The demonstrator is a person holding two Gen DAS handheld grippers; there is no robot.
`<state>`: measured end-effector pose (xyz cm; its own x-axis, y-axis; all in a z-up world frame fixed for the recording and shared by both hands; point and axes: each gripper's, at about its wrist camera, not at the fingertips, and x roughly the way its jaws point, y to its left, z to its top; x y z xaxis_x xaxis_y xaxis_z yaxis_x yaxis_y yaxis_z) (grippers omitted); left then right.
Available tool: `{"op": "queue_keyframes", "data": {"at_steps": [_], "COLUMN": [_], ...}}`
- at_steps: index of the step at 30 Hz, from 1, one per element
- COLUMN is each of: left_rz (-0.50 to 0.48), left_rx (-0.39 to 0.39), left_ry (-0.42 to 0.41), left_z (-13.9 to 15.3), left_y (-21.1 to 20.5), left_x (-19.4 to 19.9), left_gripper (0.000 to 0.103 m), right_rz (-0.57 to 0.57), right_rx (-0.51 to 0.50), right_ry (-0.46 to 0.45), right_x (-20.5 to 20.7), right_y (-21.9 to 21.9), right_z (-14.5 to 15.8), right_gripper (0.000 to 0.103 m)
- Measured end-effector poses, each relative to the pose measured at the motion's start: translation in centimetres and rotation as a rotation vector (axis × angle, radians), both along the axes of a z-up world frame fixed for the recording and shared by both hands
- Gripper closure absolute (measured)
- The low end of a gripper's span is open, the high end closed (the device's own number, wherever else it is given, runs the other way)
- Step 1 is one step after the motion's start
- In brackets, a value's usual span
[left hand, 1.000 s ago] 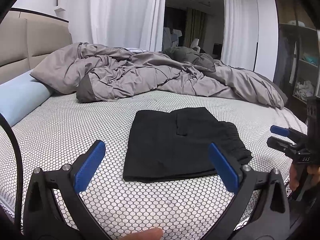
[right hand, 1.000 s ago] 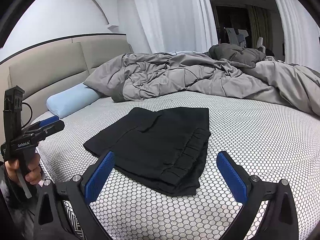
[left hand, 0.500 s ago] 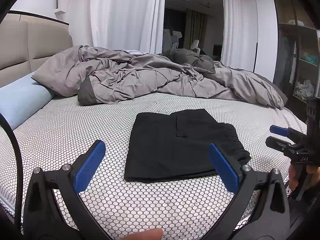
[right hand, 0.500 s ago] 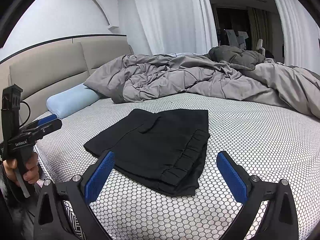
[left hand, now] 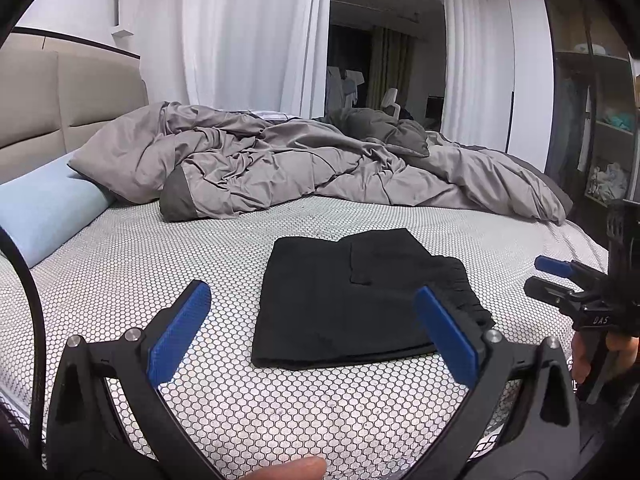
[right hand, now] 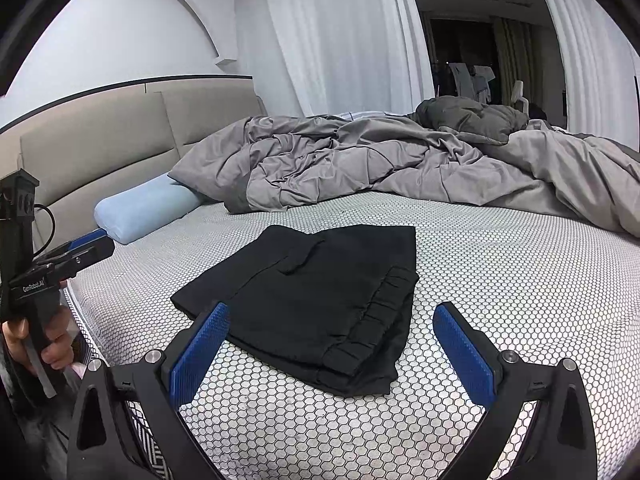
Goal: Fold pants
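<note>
Black pants (left hand: 352, 296) folded flat, compact rectangle, gathered waistband showing at edge.

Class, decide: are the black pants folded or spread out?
Folded: the black pants form a compact layered rectangle on the bed, stacked edges visible.

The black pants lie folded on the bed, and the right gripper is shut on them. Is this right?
Not quite. The pants do lie folded on the bed, but the right gripper is open and holds nothing; the right wrist view shows its fingers spread apart.
</note>
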<state>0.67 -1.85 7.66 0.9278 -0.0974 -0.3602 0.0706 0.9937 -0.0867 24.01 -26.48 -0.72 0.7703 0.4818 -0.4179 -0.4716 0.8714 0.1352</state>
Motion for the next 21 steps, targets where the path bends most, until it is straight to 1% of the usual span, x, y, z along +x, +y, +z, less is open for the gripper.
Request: {"op": "queue_keyframes", "data": {"at_steps": [8, 13, 21], "left_rz": [0.008, 0.011, 0.015], "left_rx": [0.005, 0.006, 0.003], "left_ry": [0.002, 0.021, 0.019], "left_z": [0.17, 0.08, 0.09], "left_y": [0.11, 0.21, 0.35], "left_x": [-0.12, 0.26, 0.47], "left_gripper": [0.001, 0.001, 0.001], "right_rz": [-0.002, -0.005, -0.006], "right_rx": [-0.001, -0.001, -0.004], "right_ry": [-0.004, -0.004, -0.004], "right_x": [-0.28, -0.33, -0.44], "right_y": [0.00, 0.01, 0.13], "right_z": [0.12, 0.15, 0.24], "right_gripper": [0.000, 0.000, 0.000]}}
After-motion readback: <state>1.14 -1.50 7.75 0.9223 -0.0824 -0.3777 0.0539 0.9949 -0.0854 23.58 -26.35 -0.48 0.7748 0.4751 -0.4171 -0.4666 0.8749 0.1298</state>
